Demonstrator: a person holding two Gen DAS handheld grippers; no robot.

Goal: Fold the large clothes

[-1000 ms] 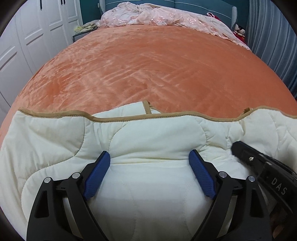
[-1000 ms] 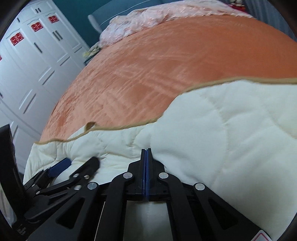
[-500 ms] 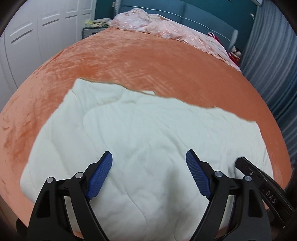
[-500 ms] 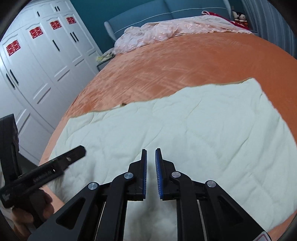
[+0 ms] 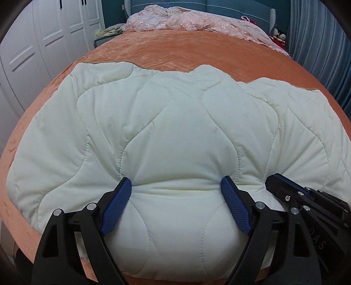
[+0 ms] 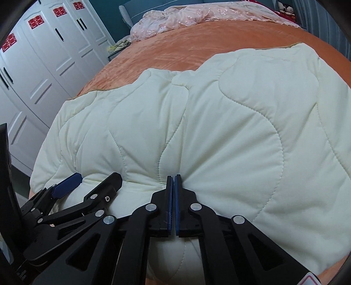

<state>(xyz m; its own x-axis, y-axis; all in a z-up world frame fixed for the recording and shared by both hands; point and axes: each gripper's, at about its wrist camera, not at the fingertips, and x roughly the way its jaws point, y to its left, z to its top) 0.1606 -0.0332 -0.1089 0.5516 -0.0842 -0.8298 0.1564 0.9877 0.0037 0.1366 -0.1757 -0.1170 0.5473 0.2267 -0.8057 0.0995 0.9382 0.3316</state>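
Note:
A cream quilted garment (image 5: 179, 136) lies folded on the orange bedspread (image 5: 197, 52), near the bed's front edge; it also fills the right wrist view (image 6: 219, 131). My left gripper (image 5: 176, 188) is open, its blue pads pressed into the padded near edge. My right gripper (image 6: 172, 182) is shut, pinching the garment's near edge between its pads. The right gripper shows at the lower right of the left wrist view (image 5: 285, 188); the left gripper shows at the lower left of the right wrist view (image 6: 94, 182).
A pink embroidered cover (image 5: 197, 19) is bunched at the head of the bed by the teal headboard. White wardrobe doors (image 6: 43, 54) stand to the left, grey-blue curtains (image 5: 318, 32) to the right. A small bedside table (image 5: 105, 37) sits by the bed.
Half a second ago both grippers were raised above the flat garment, the right slightly open. Now both are down at its near edge and the right has shut on it.

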